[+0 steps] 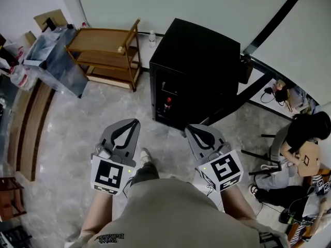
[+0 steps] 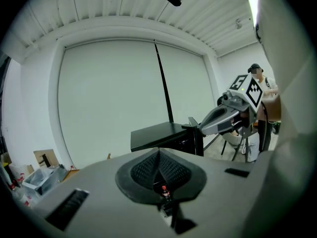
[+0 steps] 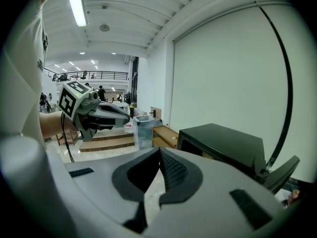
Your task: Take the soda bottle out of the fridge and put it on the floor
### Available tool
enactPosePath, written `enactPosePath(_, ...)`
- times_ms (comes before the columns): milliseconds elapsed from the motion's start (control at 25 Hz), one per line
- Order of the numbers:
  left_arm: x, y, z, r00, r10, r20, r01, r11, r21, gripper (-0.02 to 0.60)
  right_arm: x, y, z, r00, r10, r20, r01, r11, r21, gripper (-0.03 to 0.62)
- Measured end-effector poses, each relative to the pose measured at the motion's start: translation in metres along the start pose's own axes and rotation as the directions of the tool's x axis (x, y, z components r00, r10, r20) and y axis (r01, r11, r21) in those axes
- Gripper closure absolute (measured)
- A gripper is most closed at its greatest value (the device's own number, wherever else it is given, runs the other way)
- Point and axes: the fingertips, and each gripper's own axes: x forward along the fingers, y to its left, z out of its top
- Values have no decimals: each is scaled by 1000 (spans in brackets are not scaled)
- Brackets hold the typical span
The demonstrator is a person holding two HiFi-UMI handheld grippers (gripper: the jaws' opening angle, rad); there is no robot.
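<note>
A black fridge (image 1: 196, 66) stands on the floor ahead of me, its door (image 1: 243, 94) swung open to the right. Inside its open front stands the soda bottle (image 1: 167, 103), dark with a red cap. Both grippers hover side by side short of the fridge, above my legs. My left gripper (image 1: 135, 122) is shut and empty. My right gripper (image 1: 187, 129) is shut too, with nothing in it. In the left gripper view the bottle (image 2: 164, 192) shows through the slit below the closed jaws. The right gripper view has the fridge (image 3: 223, 145) to the right of its closed jaws.
A wooden shelf unit (image 1: 106, 53) stands left of the fridge, with a clear plastic bin (image 1: 51, 61) beside it. Wooden steps (image 1: 28, 128) run along the left. A person (image 1: 305, 138) sits at the right among cables. A small white bottle (image 1: 151, 36) stands by the wall.
</note>
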Motion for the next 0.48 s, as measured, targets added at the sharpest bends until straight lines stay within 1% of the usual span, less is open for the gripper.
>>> enactPosePath(240,9,49,-7,999,-35,1,35,999,33,575,45,-6,18,998,-57,-8,57,998,12,599)
enactPosePath(400,9,76,-17,999,-40,0,40,999,28,575,71,-3,30,999,-38,18,37,998,58,597)
enactPosePath(480,13,88,-22,999,-48,-5,48,999,23,575,83,-7,36,999,-46,23,44,996,77,599)
